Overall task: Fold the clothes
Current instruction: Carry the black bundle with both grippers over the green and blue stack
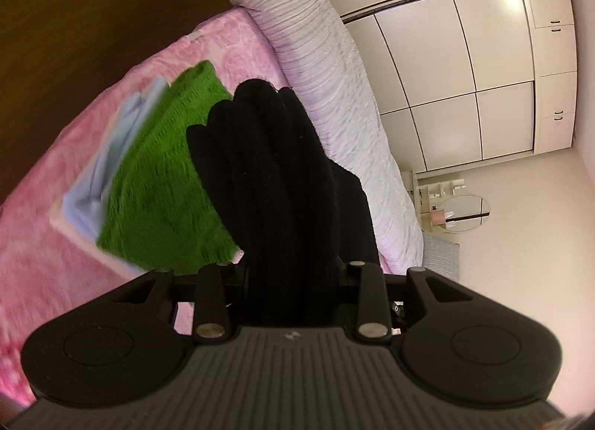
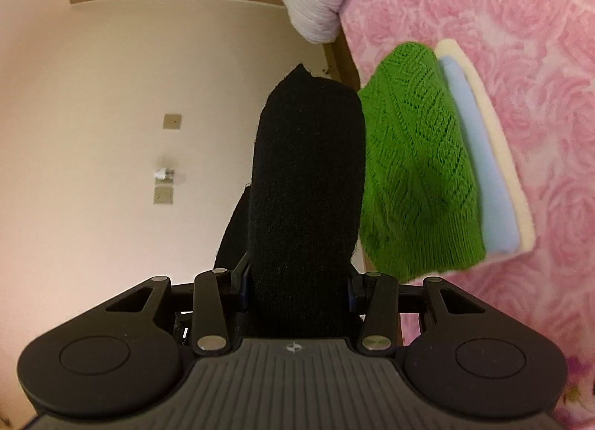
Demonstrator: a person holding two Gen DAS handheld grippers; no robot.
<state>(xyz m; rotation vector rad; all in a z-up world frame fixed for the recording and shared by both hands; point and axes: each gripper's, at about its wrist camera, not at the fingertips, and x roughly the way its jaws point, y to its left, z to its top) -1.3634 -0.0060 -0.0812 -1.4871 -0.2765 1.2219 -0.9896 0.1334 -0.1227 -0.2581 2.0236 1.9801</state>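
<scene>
Both wrist views look along their fingers, close above the pink bedspread (image 1: 44, 244), sharing the green sweater (image 1: 163, 184) (image 2: 416, 170): ten o'clock left, two o'clock right.

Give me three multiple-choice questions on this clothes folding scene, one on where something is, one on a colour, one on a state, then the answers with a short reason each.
1. Where does the folded stack lie?
A. on the pink rose-patterned bedspread
B. on a wooden chair
C. inside the wardrobe

2. What colour is the top garment of the stack?
A. red
B. green
C. grey

3. What state are the two grippers in?
A. both open and empty
B. only the left is holding cloth
C. both shut on the black garment

Answers:
1 A, the stack rests directly on the pink bedspread in both views.
2 B, a green knit sits on top of a light blue piece and a cream one.
3 C, the black fabric runs up between the jaws of the left gripper and of the right gripper.
</scene>
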